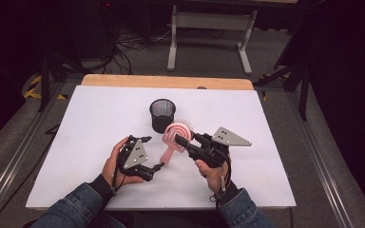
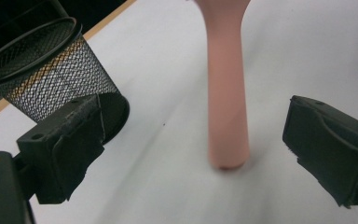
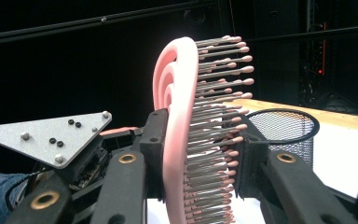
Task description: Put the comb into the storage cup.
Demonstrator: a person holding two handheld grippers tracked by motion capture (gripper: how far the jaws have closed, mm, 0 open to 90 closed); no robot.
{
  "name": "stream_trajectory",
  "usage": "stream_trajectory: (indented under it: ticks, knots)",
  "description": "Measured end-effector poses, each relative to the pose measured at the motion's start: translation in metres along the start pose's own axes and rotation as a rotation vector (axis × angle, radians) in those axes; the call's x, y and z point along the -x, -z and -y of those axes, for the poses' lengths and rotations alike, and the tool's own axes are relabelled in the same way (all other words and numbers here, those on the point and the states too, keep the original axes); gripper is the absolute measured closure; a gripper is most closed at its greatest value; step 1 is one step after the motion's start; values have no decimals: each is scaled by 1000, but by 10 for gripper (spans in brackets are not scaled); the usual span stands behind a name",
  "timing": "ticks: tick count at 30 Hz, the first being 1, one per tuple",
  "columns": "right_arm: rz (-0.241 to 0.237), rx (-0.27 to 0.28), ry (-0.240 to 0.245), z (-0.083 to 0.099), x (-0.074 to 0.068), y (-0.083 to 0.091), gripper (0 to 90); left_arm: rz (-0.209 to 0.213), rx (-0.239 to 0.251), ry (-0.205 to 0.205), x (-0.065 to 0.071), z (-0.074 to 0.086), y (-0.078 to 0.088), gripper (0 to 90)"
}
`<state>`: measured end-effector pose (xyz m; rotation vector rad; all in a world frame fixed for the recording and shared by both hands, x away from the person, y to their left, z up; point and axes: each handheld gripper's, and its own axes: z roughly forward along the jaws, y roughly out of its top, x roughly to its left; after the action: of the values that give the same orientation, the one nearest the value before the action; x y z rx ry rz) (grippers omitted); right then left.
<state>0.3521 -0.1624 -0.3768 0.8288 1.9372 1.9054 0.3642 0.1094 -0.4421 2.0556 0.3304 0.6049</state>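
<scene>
In your left gripper view the pink hairbrush [image 2: 226, 88] is cut off at the top edge, so you get its handle alone, and the mesh cup [image 2: 46, 70] runs off the left edge. In your right gripper view the brush's lower bristles leave the frame (handle hidden below).

On the white table [image 1: 90, 128], the right gripper [image 1: 181, 139] grips the head of a pink hairbrush [image 1: 174, 137], its handle slanting down toward the left gripper [image 1: 153, 154], whose fingers stand apart around the handle's end. A black mesh cup [image 1: 162, 114] stands just behind the brush.
</scene>
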Motion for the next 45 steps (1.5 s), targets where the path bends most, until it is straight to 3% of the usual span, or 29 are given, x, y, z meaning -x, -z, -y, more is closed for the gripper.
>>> stream_trajectory:
  ticks: [7,16,23,32,45]
  knots:
    - [21,1,20,-3,2,4,636,26,15,34,-11,6,11,61]
    - [47,-4,32,-6,7,10,637,16,49,77,-25,17,36,55]
    - [70,-1,53,-9,11,15,638,-17,69,107,-35,32,62,49]
    - [91,2,63,-11,15,20,638,-30,93,127,-40,43,80,50]
    - [114,19,72,-17,19,26,639,-50,73,128,-38,54,92,44]
